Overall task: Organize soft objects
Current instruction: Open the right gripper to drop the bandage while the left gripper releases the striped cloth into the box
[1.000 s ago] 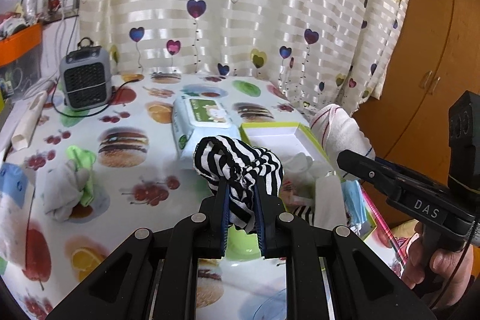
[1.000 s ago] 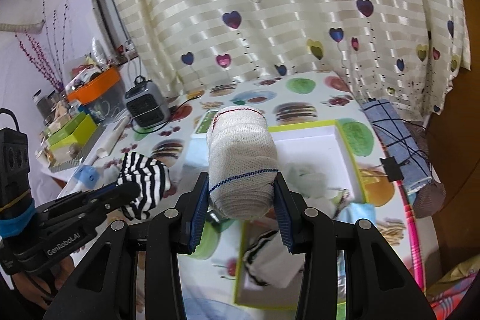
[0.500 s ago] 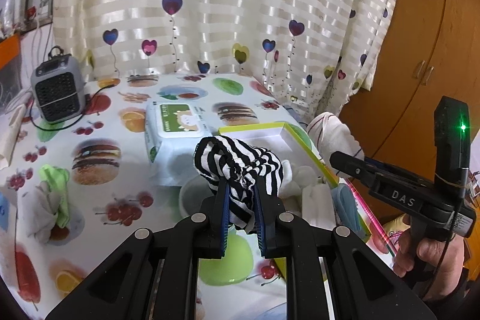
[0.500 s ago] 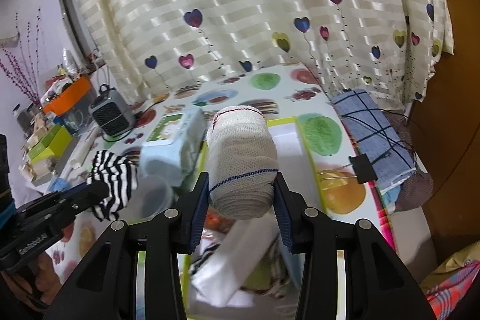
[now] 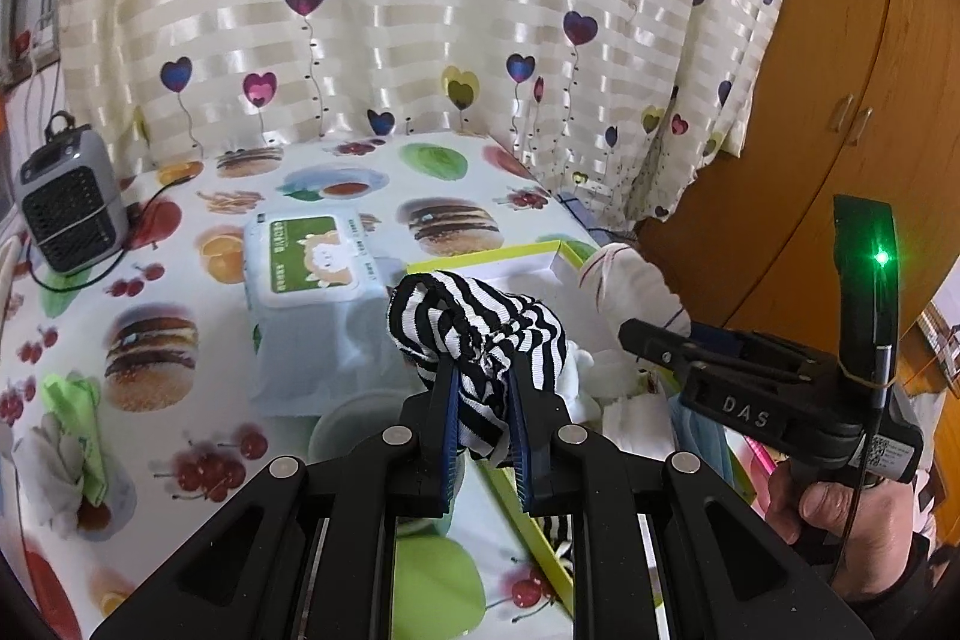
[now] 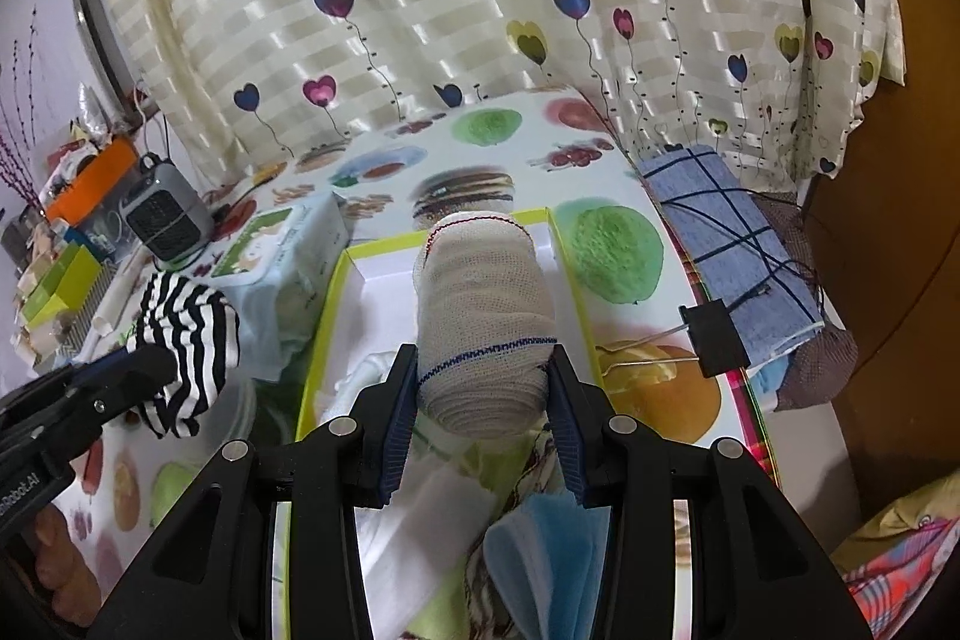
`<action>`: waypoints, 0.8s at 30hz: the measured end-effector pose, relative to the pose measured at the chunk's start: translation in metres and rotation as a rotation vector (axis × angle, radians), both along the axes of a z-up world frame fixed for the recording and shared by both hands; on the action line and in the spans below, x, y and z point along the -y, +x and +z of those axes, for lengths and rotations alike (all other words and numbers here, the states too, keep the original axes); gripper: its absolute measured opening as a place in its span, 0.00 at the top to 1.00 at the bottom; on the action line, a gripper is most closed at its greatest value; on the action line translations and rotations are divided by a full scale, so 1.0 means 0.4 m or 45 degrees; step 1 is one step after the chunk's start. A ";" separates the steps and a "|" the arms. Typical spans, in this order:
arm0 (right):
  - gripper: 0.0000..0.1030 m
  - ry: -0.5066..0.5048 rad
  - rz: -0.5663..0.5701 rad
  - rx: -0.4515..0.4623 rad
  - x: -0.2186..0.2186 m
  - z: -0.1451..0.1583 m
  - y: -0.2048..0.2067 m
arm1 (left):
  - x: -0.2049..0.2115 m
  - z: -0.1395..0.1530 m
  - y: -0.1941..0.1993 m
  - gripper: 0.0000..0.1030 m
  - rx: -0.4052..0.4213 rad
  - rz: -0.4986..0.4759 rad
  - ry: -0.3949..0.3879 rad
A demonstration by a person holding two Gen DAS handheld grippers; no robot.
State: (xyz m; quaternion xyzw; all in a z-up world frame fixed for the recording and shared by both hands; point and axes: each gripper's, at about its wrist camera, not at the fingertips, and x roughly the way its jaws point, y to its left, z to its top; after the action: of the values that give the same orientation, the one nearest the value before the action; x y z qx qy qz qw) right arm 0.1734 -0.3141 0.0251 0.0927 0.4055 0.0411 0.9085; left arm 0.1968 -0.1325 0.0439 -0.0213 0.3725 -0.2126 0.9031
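Over the food-print tablecloth [image 6: 612, 244], the right gripper [image 6: 483, 382], jaws clamped on the rolled beige cloth [image 6: 483, 304], should lower into the yellow-rimmed box [image 6: 327, 304] before releasing, while the left gripper [image 5: 483, 388], pinching the striped sock [image 5: 474, 334] beside the box, waits clear.

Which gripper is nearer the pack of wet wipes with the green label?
Left. The left gripper hovers just right of the wet wipes pack; the right gripper is farther right, over the yellow-rimmed box.

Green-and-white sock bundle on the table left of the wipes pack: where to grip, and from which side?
Judging by its look, pinch the bunched middle of the sock bundle from above. It lies as a low, crumpled heap on the tablecloth, so it offers no firm edge for a side approach. The left gripper is nearer but is already holding the striped sock.
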 end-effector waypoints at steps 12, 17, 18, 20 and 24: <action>0.58 -0.038 0.026 -0.105 -0.003 -0.055 0.060 | 0.058 -0.024 0.067 0.86 -0.055 -0.013 0.045; 0.58 -0.029 0.018 -0.052 0.003 -0.039 0.049 | 0.077 -0.034 0.089 0.86 -0.077 -0.019 0.057; 0.58 -0.024 0.014 -0.036 0.005 -0.033 0.044 | 0.083 -0.037 0.093 0.86 -0.082 -0.021 0.061; 0.58 -0.021 0.010 -0.010 0.009 -0.019 0.036 | 0.094 -0.041 0.100 0.86 -0.091 -0.030 0.063; 0.58 -0.021 -0.001 0.021 0.017 0.000 0.019 | 0.117 -0.058 0.121 0.86 -0.123 -0.033 0.069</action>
State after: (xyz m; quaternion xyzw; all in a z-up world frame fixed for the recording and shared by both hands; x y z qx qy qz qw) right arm 0.1810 -0.3210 0.0252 0.0850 0.3981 0.0382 0.9126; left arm 0.2452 -0.1792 0.0208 -0.0022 0.4216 -0.2128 0.8815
